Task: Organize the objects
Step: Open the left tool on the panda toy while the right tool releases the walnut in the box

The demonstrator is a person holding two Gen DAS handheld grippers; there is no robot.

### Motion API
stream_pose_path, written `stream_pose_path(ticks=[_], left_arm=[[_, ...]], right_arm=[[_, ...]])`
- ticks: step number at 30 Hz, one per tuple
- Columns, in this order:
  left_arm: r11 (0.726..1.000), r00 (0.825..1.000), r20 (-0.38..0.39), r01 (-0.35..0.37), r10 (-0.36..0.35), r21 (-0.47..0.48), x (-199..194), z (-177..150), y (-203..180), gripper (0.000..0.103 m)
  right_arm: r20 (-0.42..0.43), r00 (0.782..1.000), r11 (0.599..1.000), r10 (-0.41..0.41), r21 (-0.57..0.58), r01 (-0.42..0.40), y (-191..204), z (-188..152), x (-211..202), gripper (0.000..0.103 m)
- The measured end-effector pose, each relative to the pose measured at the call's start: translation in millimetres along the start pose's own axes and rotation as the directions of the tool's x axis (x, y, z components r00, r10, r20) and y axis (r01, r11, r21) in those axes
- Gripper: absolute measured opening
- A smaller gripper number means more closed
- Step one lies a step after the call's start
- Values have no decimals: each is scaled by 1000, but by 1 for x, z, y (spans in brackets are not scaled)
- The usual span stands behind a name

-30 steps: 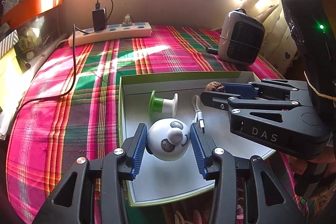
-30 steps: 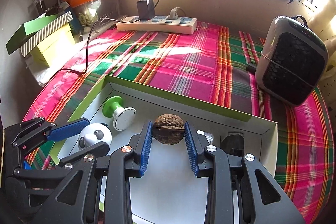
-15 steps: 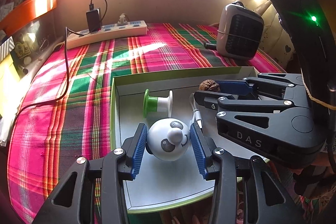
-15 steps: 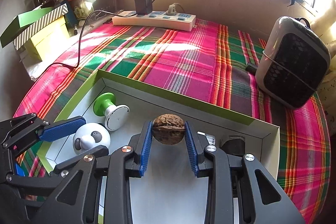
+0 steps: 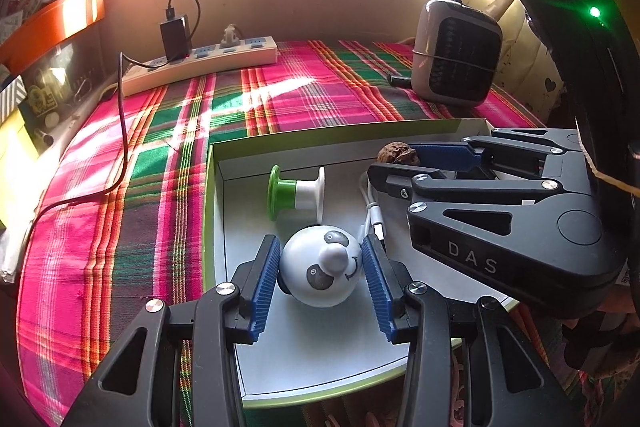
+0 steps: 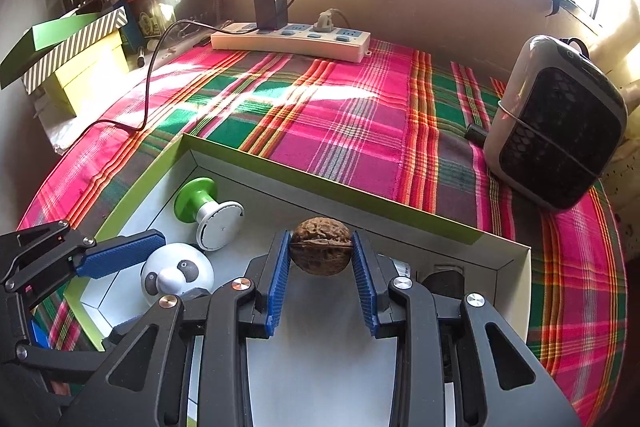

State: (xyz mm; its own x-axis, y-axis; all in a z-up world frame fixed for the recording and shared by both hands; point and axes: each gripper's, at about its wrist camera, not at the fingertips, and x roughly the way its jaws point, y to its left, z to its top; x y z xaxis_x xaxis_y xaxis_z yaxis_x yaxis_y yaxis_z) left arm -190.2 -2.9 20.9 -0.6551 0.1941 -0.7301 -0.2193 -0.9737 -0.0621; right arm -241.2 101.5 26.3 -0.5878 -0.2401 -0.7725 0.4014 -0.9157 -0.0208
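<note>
While both grippers reach into the box, we hold one thing in each.

Our left gripper (image 5: 320, 267) has its blue pads pressed on either side of a white ball with a panda face (image 5: 322, 271), down near the left wall of the green-edged box (image 5: 208, 195) and close to its near edge. Our right gripper (image 6: 321, 259) is clamped on a walnut (image 6: 321, 245), held by the far wall of the box. Between them, a green and white spool (image 5: 296, 193) lies on its side toward the far left corner, with a white cable (image 5: 370, 209) beside it. The box sits at the near edge of the plaid-covered desk (image 5: 120, 187); a power strip (image 6: 292, 41) lies along the far edge and a small heater (image 6: 556, 123) stands at the right edge.
</note>
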Motion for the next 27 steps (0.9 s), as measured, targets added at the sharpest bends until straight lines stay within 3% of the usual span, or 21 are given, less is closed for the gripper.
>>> stream_pose_path(ticks=[16,27], left_arm=[[1000,1000,-2,-15,15,13,0,0,1,41],[1000,1000,1,-19,19,16,0,-1,0,42]], right_arm=[[9,1000,1000,-3,16,3,-1,1,0,34],[10,1000,999,3,35,-3,-3,-1,-1,47]])
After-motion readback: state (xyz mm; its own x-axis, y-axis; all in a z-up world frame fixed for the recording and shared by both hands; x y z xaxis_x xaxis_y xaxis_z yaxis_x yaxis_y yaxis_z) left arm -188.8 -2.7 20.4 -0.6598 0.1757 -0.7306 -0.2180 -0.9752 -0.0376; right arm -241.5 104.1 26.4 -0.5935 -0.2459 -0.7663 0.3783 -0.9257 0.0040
